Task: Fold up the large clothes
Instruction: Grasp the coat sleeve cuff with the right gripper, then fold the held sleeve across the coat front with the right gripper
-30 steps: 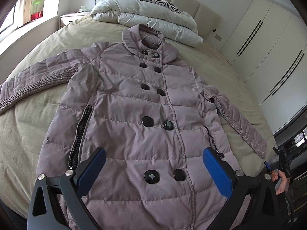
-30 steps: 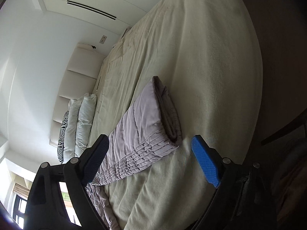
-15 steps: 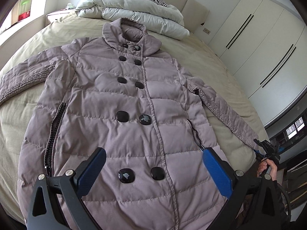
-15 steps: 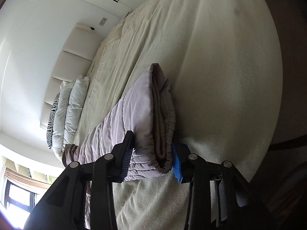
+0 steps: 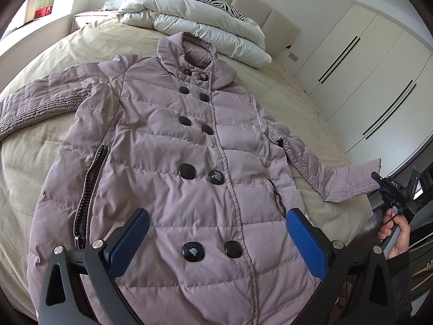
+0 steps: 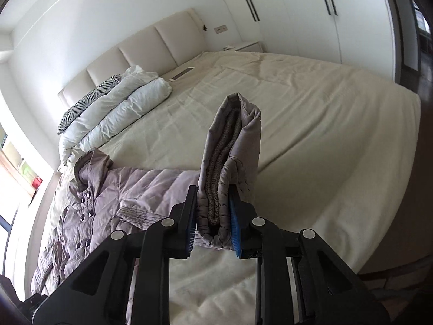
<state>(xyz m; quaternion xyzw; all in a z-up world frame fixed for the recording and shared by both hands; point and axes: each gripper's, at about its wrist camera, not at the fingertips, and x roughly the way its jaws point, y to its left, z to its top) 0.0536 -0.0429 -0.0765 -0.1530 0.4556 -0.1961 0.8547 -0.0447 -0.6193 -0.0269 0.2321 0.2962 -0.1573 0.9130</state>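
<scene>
A mauve quilted coat [image 5: 173,168] lies face up and buttoned on the bed [image 5: 32,151], collar toward the folded duvet [image 5: 205,27] at 12 o'clock in the left wrist view, hem toward the camera at 6. Its one sleeve runs out flat to 9 o'clock. The left gripper [image 5: 216,243] hovers over the hem with its blue pads spread wide, nothing between them; the lowest pair of black buttons [image 5: 192,252] shows in the gap. At 3 o'clock the other sleeve [image 5: 349,181] is lifted off the bed, its cuff caught in the right gripper [image 5: 381,187], with the person's hand [image 5: 397,235] on the handle below it. In the right wrist view the right gripper [image 6: 212,224] has its jaws closing on the cuff [image 6: 230,162], both pads pressing its sides; the cuff stands upright out of them toward 12 o'clock, its ribbed knit lining showing. The coat body lies at 8 o'clock there.
</scene>
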